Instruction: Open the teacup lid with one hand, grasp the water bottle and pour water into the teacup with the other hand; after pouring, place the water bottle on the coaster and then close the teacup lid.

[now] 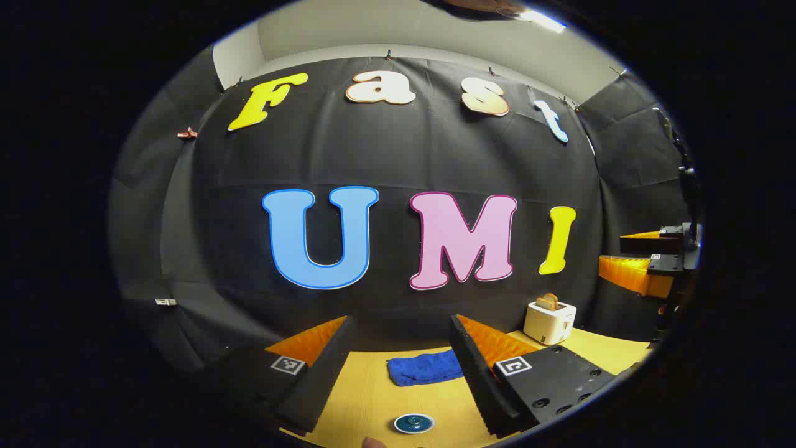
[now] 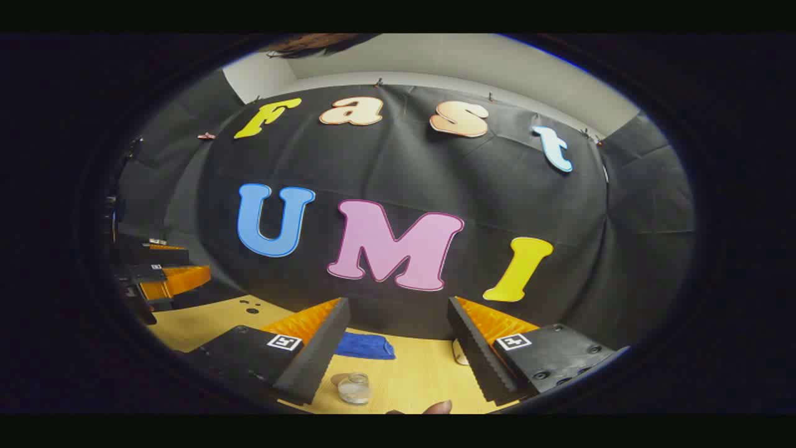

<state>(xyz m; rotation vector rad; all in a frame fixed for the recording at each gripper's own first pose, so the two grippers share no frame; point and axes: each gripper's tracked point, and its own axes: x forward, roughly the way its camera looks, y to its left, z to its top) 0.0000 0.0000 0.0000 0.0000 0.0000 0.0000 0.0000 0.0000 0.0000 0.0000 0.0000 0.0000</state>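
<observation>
In the left gripper view, the left gripper (image 1: 398,367) is seen at the bottom with its two fingers spread wide apart and nothing held between them. Nearest, just below the gap between the fingers, a round dark-blue teacup lid (image 1: 413,424) is seen from above on the wooden table (image 1: 367,392), well clear of both fingers; whether the cup sits beneath it cannot be told. A fingertip of a person (image 1: 373,443) is glimpsed at the very bottom edge. Farther back, between the fingers, a folded blue cloth (image 1: 425,367) lies on the table. At the far right of the table a white toaster (image 1: 549,321) stands with a slice of bread (image 1: 547,302) poking out of its top — and beyond it, at the right edge, the right gripper (image 1: 650,264) is seen held in the air. In the right gripper view, that gripper (image 2: 398,358) is likewise shown with its fingers parted and empty. Near the bottom, close beside its left finger, a small clear glass jar-like vessel (image 2: 355,388) stands on the table; it is too small to be identified further. The blue cloth lies farther back, partly hidden by the left finger, and a pale object (image 2: 459,353) peeks out beside the right finger. The left gripper is seen far to the left, above the table.
</observation>
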